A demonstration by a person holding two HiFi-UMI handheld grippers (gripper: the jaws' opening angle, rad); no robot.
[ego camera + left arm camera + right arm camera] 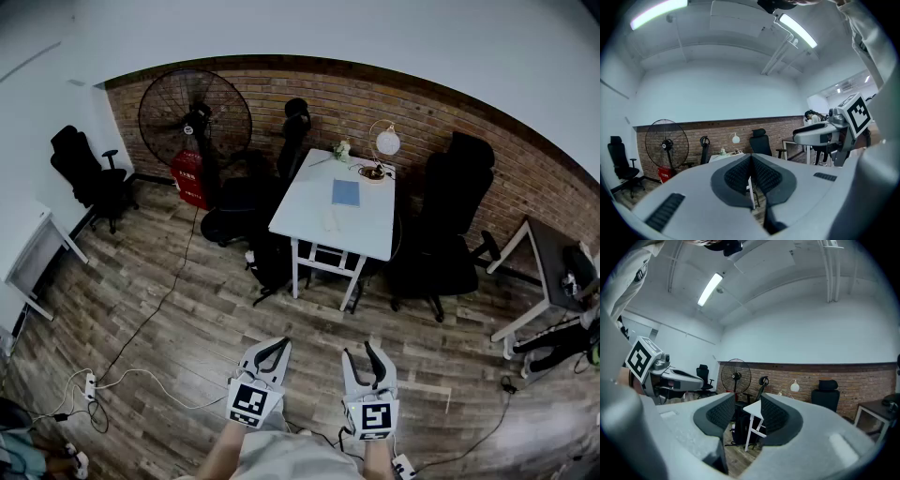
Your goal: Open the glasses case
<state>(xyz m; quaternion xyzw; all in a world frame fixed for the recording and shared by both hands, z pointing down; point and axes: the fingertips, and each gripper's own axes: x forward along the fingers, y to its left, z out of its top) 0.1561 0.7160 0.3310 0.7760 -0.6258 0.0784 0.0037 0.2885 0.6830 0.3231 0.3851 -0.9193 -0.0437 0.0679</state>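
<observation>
My left hand-held gripper (273, 344) is clenched on nothing. My right hand-held gripper (359, 351) stands released and empty, both well apart from the white rectangular counter (314, 214).

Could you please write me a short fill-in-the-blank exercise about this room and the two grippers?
1. The white table stands in front of a ____ wall.
2. The flat book lying on it is ____.
3. In the head view, the big fan stands to the table's ____.
4. The left gripper has its jaws together; the right gripper holds them ____, with nothing between.
Missing words: brick; blue; left; apart.
</observation>
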